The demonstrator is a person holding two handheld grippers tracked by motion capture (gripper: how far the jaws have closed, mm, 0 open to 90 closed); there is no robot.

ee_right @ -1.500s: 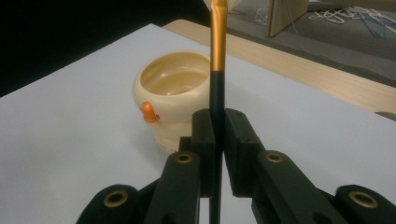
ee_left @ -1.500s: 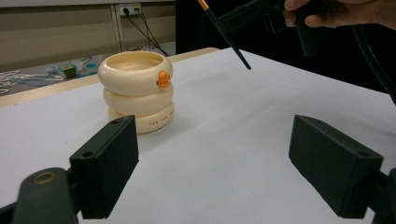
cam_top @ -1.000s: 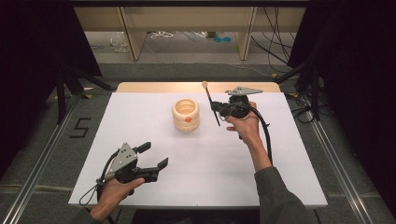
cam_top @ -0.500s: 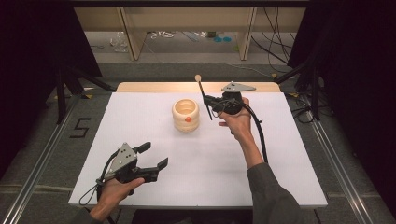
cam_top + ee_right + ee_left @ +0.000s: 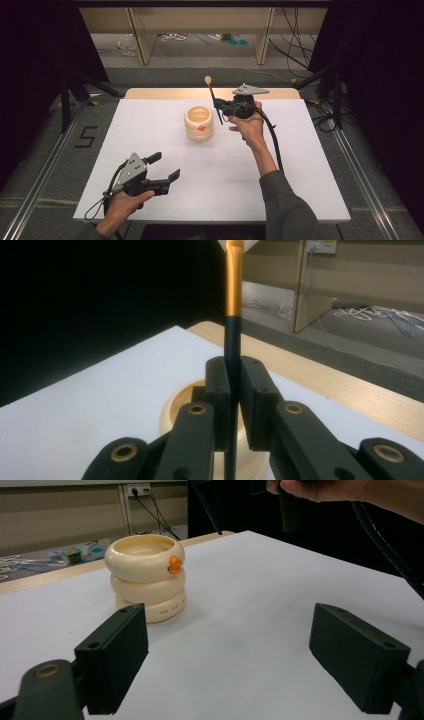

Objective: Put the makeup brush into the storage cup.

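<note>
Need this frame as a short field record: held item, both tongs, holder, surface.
held item: spoon, black handle, gold neck, pale bowl end up
right tongs: shut on the spoon's black handle, beside the holder
left tongs: open, nothing between the jaws, near table edge
holder: cream ringed cup with orange dot, upright
surface: white table

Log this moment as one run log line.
right gripper: shut on brush, upright beside holder | left gripper: open, holding nothing | holder: on table
</note>
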